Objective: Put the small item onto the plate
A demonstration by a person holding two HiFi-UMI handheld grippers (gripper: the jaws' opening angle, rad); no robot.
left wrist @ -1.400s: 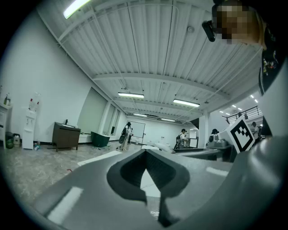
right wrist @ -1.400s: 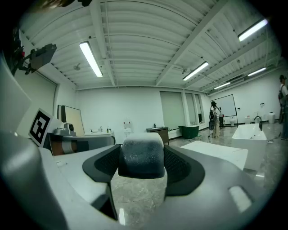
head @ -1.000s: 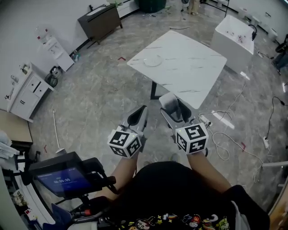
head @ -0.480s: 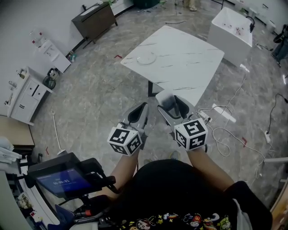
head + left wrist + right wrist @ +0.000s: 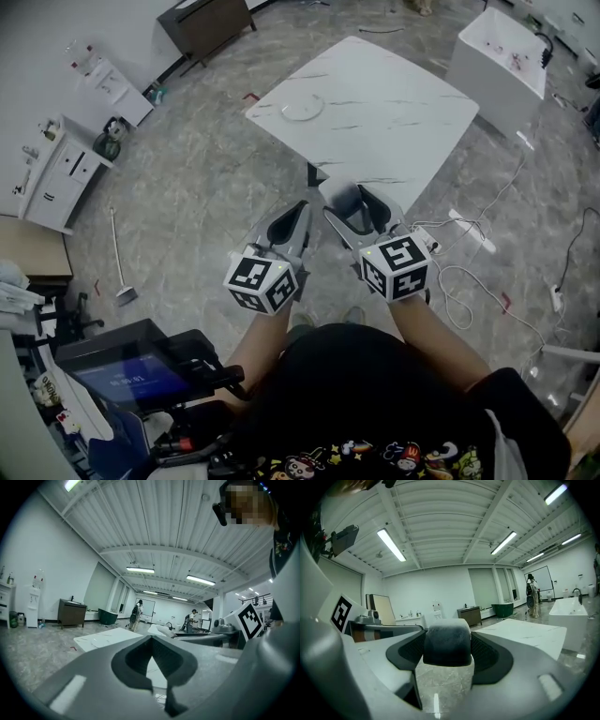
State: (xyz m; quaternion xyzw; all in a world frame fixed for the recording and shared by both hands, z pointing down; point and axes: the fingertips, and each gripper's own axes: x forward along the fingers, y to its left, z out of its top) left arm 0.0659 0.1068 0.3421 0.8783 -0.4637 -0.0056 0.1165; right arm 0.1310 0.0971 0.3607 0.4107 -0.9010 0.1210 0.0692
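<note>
Grey small item (image 5: 446, 641), seemingly foam, in right hand-held gripper (image 5: 358, 208), table (image 5: 394, 103) nearer

Small item (image 5: 446, 641): dark grey, round-topped, upright, clamped in your right gripper (image 5: 360, 208); plate (image 5: 302, 110): pale, round, flat on the white table (image 5: 403, 122)

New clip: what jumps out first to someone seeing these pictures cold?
The right gripper is clamped on a small grey item. Just ahead stands a white marble table with a plate near its far left corner. The left gripper is shut and empty.
</note>
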